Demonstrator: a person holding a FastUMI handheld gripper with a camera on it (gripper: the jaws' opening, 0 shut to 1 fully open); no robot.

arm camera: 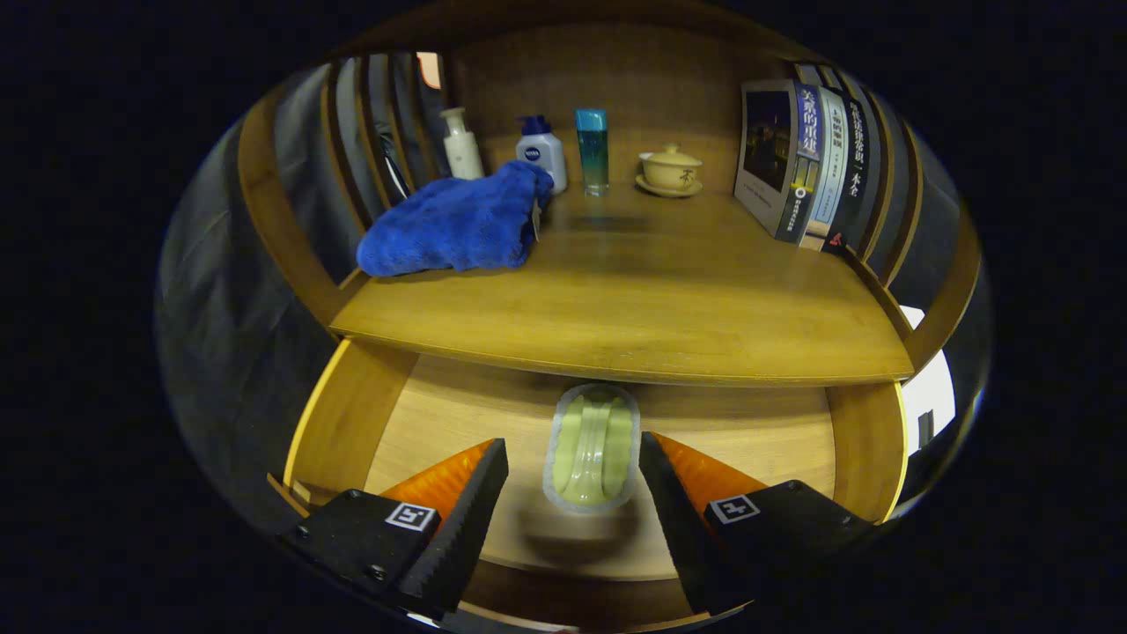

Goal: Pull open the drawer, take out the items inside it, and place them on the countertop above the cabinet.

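Observation:
The wooden drawer point(352, 423) stands pulled open below the countertop point(634, 308). On the drawer floor lies a clear oblong plastic case point(592, 449) with something pale yellow-green inside. My gripper point(573, 445) is open, its fingers reaching down into the drawer on either side of the case. The right finger is close against the case's edge, and a small gap shows at the left finger. A blue towel point(458, 224) lies crumpled on the left part of the countertop.
Along the back of the countertop stand a white bottle point(461, 145), a white pump bottle with a blue cap point(541, 154), a tall blue-green bottle point(592, 151) and a lidded tea cup on a saucer point(670, 171). Several books point(806, 158) lean at the right.

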